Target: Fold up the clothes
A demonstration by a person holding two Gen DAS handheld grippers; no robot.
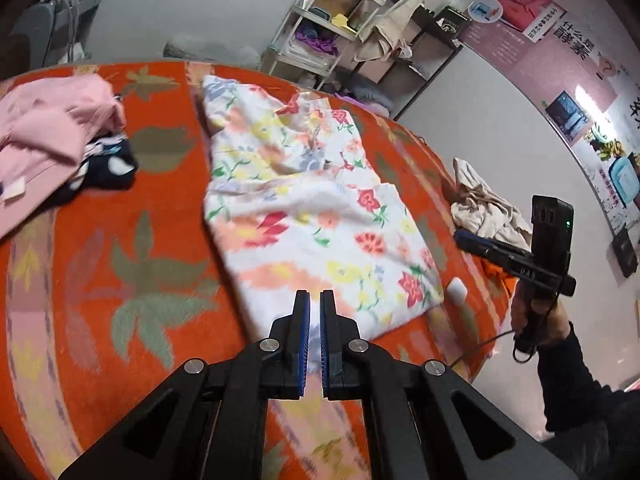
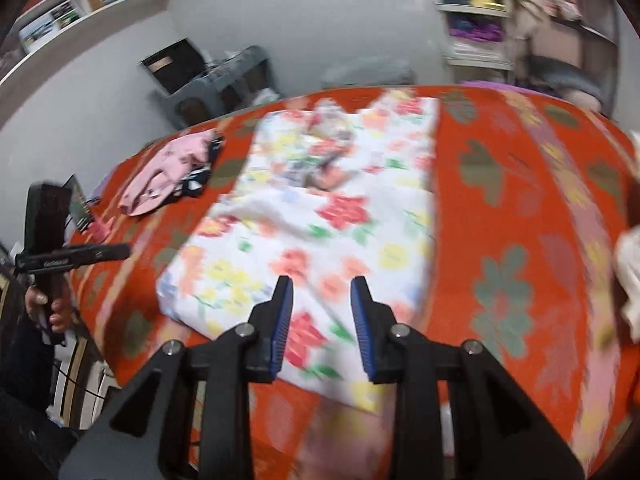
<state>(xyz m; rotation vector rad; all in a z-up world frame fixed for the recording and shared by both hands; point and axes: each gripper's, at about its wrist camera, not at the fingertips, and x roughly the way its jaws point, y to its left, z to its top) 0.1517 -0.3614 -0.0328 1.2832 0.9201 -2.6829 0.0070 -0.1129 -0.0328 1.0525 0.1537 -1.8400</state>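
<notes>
Floral garment (image 1: 308, 208) spread flat mid-bed on the orange floral blanket (image 1: 120, 280). Left gripper (image 1: 314, 300) closed, empty, above its near edge. Right gripper (image 2: 322, 292) partly parted, nothing between. White shelf rack (image 1: 320, 20) holding purple cloth.

both views were evenly lit by soft indoor light, with no hard shadows and no strong glare. the left wrist view was mostly sharp, smeared only near its lower edge and over the floral garment (image 1: 304, 200). the right wrist view was blurred throughout by motion, its flower print and the orange bed cover (image 2: 520, 240) streaked. fisheye distortion bowed walls and shelves, and dark vignetting filled the corners.
</notes>
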